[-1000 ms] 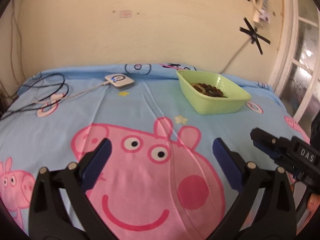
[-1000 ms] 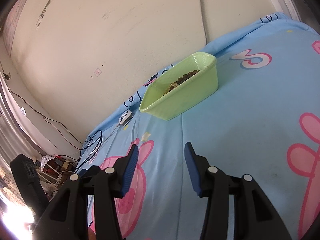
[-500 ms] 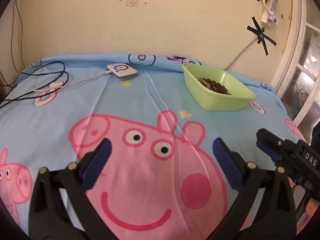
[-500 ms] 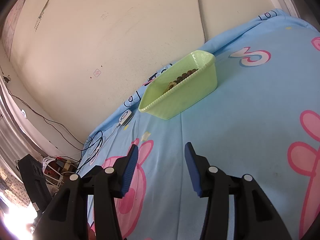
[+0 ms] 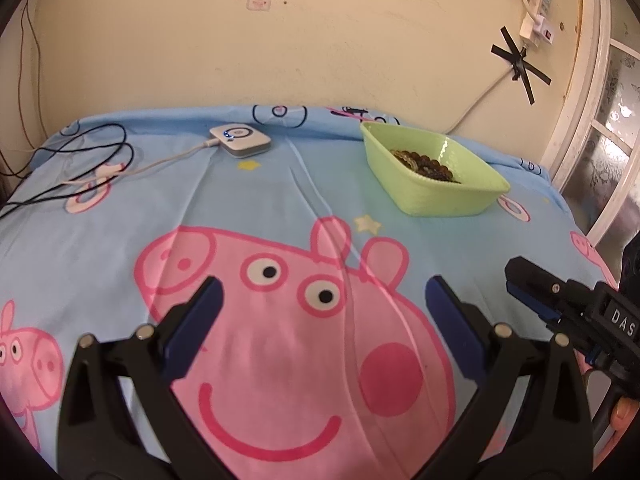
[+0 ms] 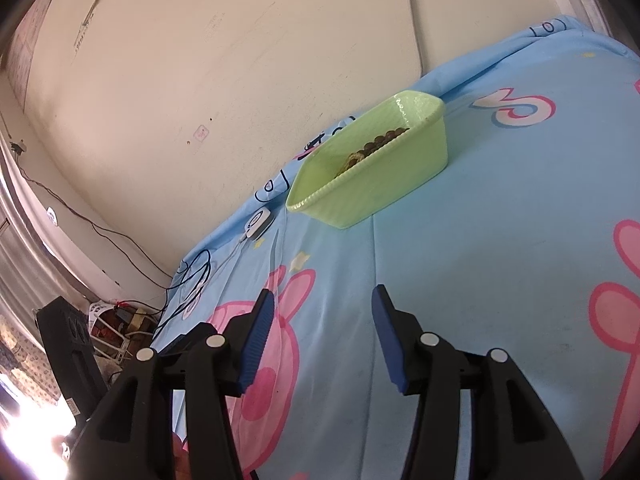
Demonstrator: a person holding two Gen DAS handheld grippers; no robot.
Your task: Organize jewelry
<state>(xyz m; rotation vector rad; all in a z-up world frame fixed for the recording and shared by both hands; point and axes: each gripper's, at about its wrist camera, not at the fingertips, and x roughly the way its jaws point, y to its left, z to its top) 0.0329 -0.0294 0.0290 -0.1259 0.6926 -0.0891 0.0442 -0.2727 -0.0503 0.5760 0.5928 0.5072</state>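
The left gripper (image 5: 322, 300) is spread wide; nothing lies between its blue pads, which hang above the pink pig print of the blue bedsheet (image 5: 256, 196) without touching it. The right gripper (image 6: 322, 330) stands part-way apart and its jaws are opening; the gap between them is bare, and only the sheet shows beyond them. In the left wrist view the right gripper's tip (image 5: 532, 284) enters from the right edge, near the left gripper and pointing left across the sheet.

The green tray (image 5: 440, 198) sits on the far right part of the bed, close to the wall. Its long axis runs from the far left corner toward the near right corner in the left wrist view. The beaded jewelry (image 5: 424, 162) lies inside it, along the right half of the floor; the near wall hides part of it, and single pieces cannot be told apart. In the right wrist view only the top of the bead strand (image 6: 380, 144) shows above the rim.

A white square device (image 5: 240, 140) with a cable rests far left of the tray, well apart from it. Black cables (image 5: 80, 160) loop at the far left edge, cut off by the frame.
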